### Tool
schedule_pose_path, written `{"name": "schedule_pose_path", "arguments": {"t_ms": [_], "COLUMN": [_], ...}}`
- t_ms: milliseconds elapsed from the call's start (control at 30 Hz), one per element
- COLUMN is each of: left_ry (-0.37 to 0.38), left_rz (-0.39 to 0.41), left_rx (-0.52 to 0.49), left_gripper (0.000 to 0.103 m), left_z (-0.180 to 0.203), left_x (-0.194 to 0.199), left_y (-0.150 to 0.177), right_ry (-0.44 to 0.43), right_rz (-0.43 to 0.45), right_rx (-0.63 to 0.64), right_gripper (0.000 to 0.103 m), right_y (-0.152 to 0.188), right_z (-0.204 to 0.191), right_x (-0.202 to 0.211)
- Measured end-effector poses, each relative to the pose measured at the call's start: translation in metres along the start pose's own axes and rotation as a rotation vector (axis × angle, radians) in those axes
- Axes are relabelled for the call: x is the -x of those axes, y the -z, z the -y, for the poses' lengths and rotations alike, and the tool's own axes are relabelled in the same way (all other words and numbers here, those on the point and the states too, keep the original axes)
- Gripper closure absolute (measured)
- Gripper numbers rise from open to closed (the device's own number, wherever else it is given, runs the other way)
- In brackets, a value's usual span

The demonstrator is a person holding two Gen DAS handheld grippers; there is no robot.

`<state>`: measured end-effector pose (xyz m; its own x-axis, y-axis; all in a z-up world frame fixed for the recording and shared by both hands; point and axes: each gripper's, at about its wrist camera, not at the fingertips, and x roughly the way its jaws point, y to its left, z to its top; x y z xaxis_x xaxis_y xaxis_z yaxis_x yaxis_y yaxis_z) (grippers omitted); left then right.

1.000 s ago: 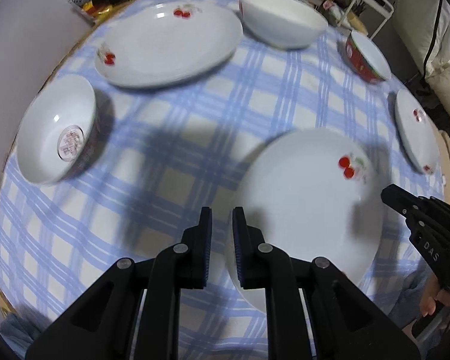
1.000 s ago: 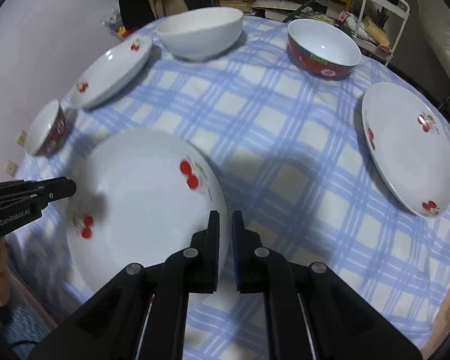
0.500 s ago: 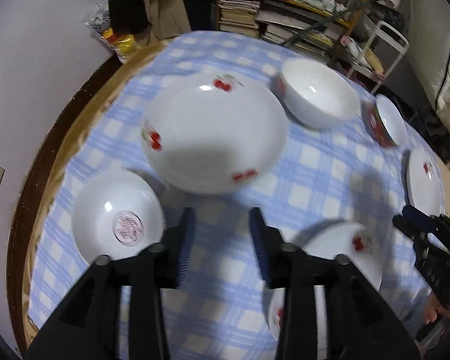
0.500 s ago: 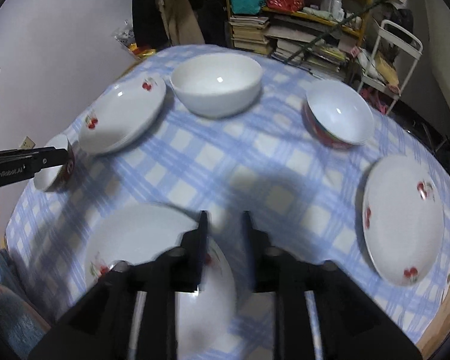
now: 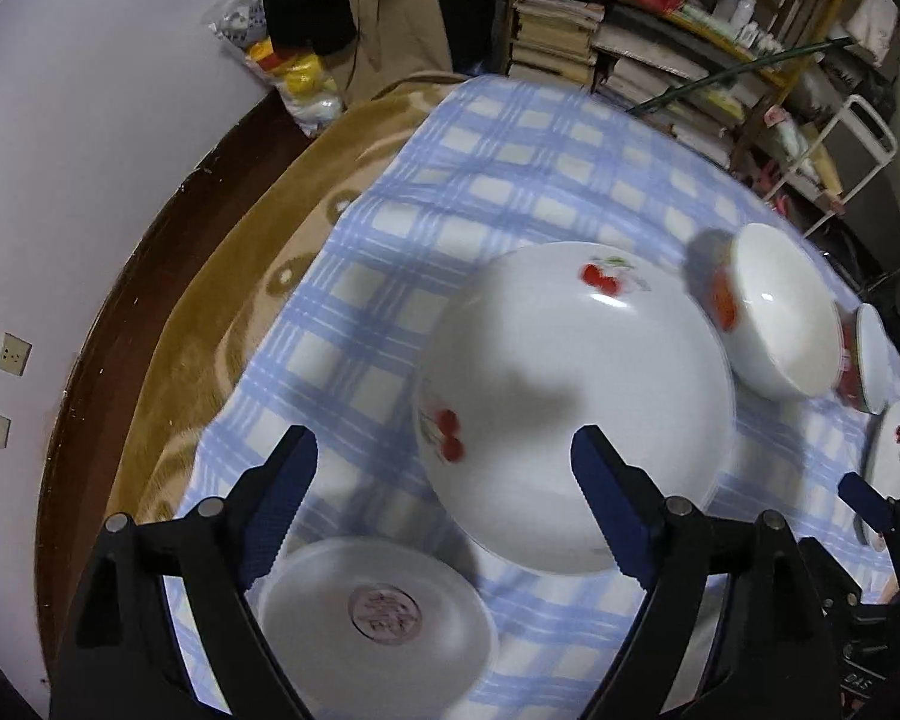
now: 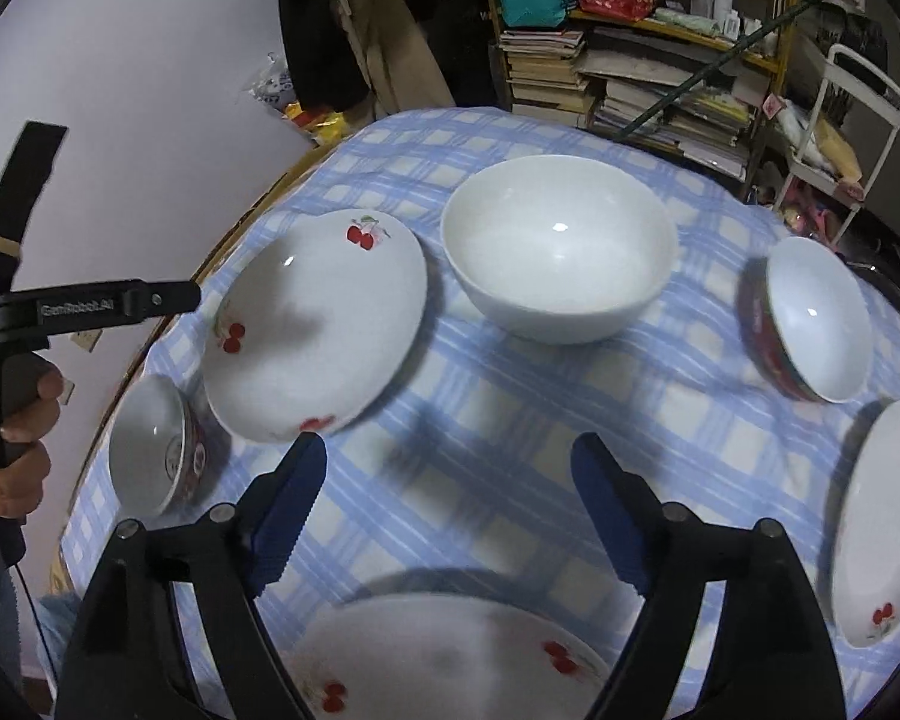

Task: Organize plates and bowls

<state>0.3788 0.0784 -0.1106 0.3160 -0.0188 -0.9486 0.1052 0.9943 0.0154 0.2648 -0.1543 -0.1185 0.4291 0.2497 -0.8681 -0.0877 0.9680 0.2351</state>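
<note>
Above the checked tablecloth (image 6: 510, 420), my left gripper (image 5: 444, 498) and right gripper (image 6: 450, 498) had just been opening, jaws wide with nothing between them. I saw a cherry-print plate (image 5: 570, 408) beyond the left fingers; the large white bowl (image 6: 558, 246) stood well ahead of the right gripper, between a cherry plate (image 6: 318, 324) and a red-sided bowl (image 6: 810, 318).

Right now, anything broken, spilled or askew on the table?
Nothing broken or spilled that I can see. The white cherry-print plates, large plain white bowl and two red-sided bowls all sit upright and apart on the blue checked tablecloth. One oddity: the cloth leaves the brown patterned underlay bare on the left edge.
</note>
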Motion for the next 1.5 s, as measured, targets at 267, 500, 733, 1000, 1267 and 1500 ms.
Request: {"name": "schedule_pose_path", "arguments": {"t_ms": [267, 500, 733, 1000, 1267, 1500], "left_ry": [-0.011, 0.011, 0.156, 0.155, 0.108, 0.138], "left_rz": [-0.038, -0.039, -0.046, -0.045, -0.024, -0.017], "left_rx": [-0.027, -0.009, 0.014, -0.057, -0.129, -0.167], "left_gripper": [0.018, 0.034, 0.088, 0.087, 0.088, 0.088], "left_z": [-0.013, -0.021, -0.021, -0.015, 0.001, 0.008], "left_x": [-0.042, -0.062, -0.075, -0.078, -0.062, -0.033], "left_y": [-0.014, -0.018, -0.020, -0.021, -0.016, 0.000], "right_ry": [-0.065, -0.030, 0.011, -0.071, -0.060, -0.064], "right_rz": [-0.066, -0.087, -0.117, -0.194, -0.167, -0.158], "right_rx": [-0.098, -0.101, -0.119, -0.168, -0.147, -0.142], "right_gripper": [0.015, 0.017, 0.064, 0.087, 0.086, 0.086], "right_y": [-0.010, -0.020, -0.036, -0.044, -0.037, -0.030], "right_z": [0.001, -0.016, -0.018, -0.015, -0.017, -0.012], "right_x": [-0.042, -0.068, -0.084, -0.108, -0.095, -0.065]}}
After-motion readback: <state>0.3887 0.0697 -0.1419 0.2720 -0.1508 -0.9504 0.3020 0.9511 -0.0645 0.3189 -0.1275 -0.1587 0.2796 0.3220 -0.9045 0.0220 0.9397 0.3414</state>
